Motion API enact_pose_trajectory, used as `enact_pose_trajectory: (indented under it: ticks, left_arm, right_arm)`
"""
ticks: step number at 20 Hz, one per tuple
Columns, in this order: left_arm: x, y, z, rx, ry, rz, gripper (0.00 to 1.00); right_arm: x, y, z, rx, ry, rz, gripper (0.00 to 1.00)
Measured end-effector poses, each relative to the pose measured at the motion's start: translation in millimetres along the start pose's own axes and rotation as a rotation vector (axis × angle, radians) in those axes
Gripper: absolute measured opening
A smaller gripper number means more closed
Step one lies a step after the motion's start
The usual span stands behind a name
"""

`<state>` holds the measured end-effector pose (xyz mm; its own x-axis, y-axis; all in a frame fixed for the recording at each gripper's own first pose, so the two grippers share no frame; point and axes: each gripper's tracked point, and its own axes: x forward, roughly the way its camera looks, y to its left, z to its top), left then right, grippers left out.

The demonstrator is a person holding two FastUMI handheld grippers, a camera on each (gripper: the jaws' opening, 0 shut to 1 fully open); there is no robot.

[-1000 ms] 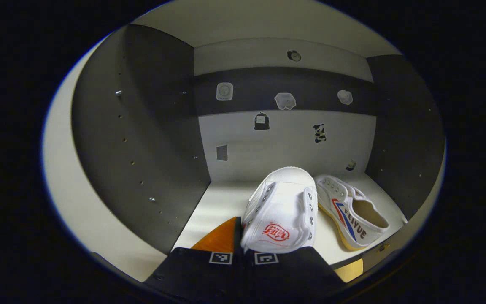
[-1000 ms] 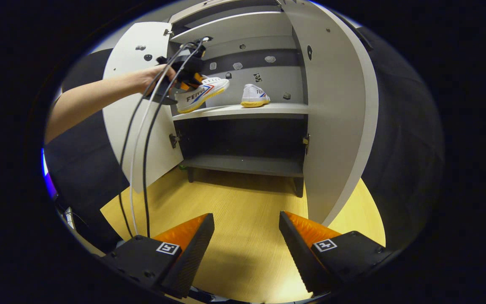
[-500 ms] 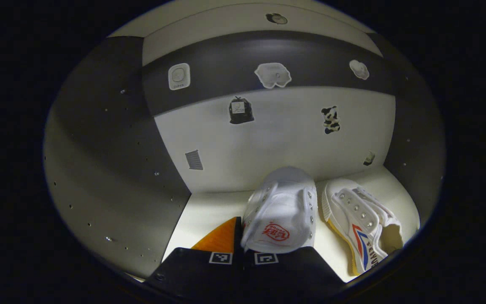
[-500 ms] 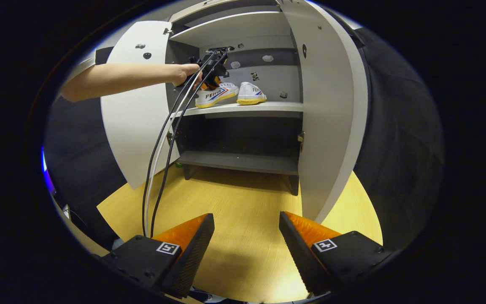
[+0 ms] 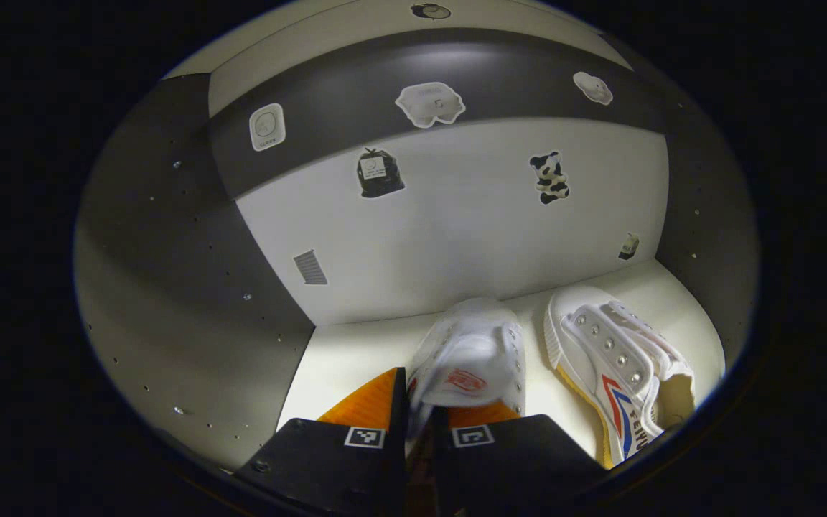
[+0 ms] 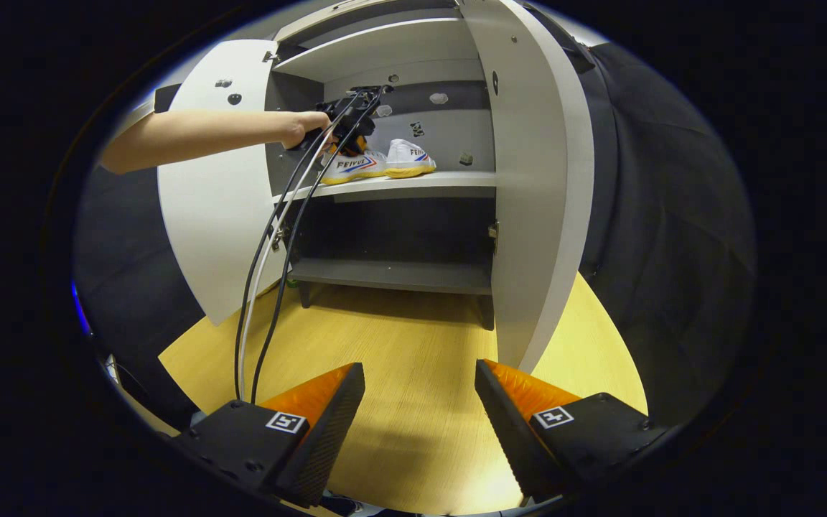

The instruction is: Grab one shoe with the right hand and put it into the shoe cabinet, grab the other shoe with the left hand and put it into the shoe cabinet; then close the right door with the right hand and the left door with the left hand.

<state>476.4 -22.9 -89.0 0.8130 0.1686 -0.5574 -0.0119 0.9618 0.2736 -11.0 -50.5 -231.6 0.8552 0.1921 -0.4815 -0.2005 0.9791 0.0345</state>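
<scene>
Your left claw [image 5: 417, 420] pinches the second shoe [image 5: 472, 355] on the cabinet shelf [image 5: 356, 348]; release it next. Your right claw [image 6: 419, 388] hangs spread.

Pale wood floor [image 6: 413, 373] under dim light — dark cloth wall [image 6: 665, 237] hangs behind.

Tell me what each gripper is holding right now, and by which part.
The left gripper pinches a white shoe by its tongue, on the cabinet shelf. The right gripper is open and holds nothing.
</scene>
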Motion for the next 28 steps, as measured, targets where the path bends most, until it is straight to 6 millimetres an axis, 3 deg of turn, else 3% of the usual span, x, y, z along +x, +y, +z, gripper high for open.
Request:
enact_pose_trajectory:
  ticks: [1,3,4,5,6,7,8,10,14,18,21,25,28]
  left_arm:
    - [-7,2,-3,0.005,0.006,0.011,0.16]
    - [-24,8,-3,0.016,-0.015,0.015,0.27]
    - [-35,11,-2,0.013,-0.038,0.013,0.27]
    - [-48,12,-3,0.006,-0.058,0.003,0.35]
    - [-62,14,-3,-0.008,-0.077,-0.008,0.66]
    - [-76,15,-4,-0.028,-0.098,-0.02,0.65]
    - [-92,14,-5,-0.056,-0.123,-0.043,0.83]
    - [-126,11,-11,-0.101,-0.174,-0.099,1.0]
    - [-209,13,-27,-0.139,-0.318,-0.184,0.96]
    - [-276,18,-65,-0.138,-0.432,-0.231,0.96]
    - [-306,25,-106,-0.119,-0.432,-0.241,0.96]
    - [-334,16,-160,-0.159,-0.417,-0.351,0.96]
    - [-342,11,-193,-0.107,-0.416,-0.393,0.97]
  right_arm:
    - [0,-1,-1,-0.009,0.003,-0.001,0.99]
    - [-1,-7,2,-0.021,-0.011,-0.018,0.99]
    - [-3,-10,4,-0.017,-0.018,-0.023,0.99]
    - [-5,-12,4,-0.01,-0.02,-0.027,0.99]
    - [-5,-11,3,-0.005,-0.017,-0.028,0.99]
    - [-6,-12,3,-0.009,-0.011,-0.032,0.99]
    - [-8,-13,4,-0.018,-0.012,-0.041,0.99]
    - [-20,-20,11,-0.032,-0.042,-0.068,0.99]
    - [-45,-27,33,-0.015,-0.079,-0.163,0.99]
    - [-80,-32,64,0.039,-0.146,-0.26,0.99]
    - [-104,-37,86,0.039,-0.186,-0.332,0.98]
    - [-139,-46,124,0.06,-0.26,-0.41,0.98]
    - [-154,-55,152,0.082,-0.299,-0.438,0.98]
